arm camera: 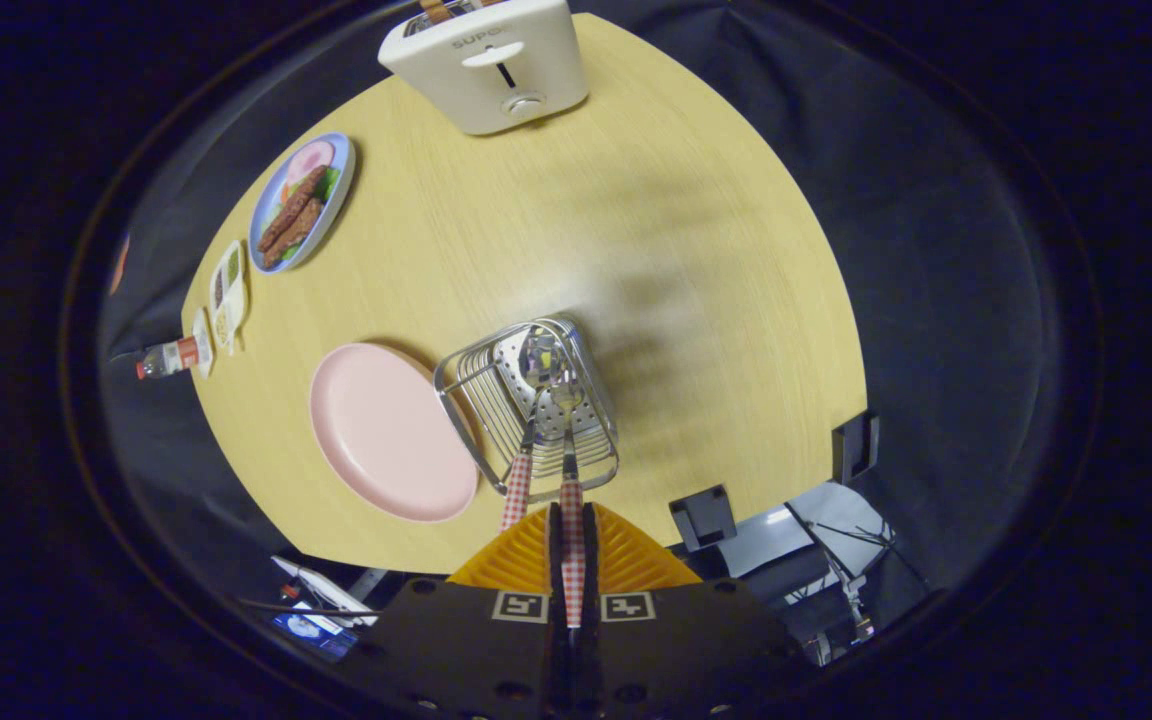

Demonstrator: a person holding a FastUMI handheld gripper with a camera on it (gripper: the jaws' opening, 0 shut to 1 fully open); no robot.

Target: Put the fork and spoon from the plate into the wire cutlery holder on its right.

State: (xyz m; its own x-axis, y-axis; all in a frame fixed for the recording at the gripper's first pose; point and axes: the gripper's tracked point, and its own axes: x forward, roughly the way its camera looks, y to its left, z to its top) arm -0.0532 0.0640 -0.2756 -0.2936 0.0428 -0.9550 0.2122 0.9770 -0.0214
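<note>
My gripper [572,512] is shut on a red-checked cutlery handle [572,550], held upright above the wire cutlery holder [456,385]. The metal end of this piece [568,400] reaches down inside the holder; I cannot tell whether it is the fork or the spoon. A second checked-handled piece [516,490] leans in the holder just left of my fingers, and its shiny spoon-like bowl [540,357] lies against the holder's floor. The pink plate [386,430] sits directly left of the holder with nothing on it.
A white toaster [491,60] stands at the far side of the wooden table [636,220]. A blue plate of food [298,200], sauce packets [228,290] and a small bottle [168,357] line the left edge. Black clamps [704,515] grip the near edge.
</note>
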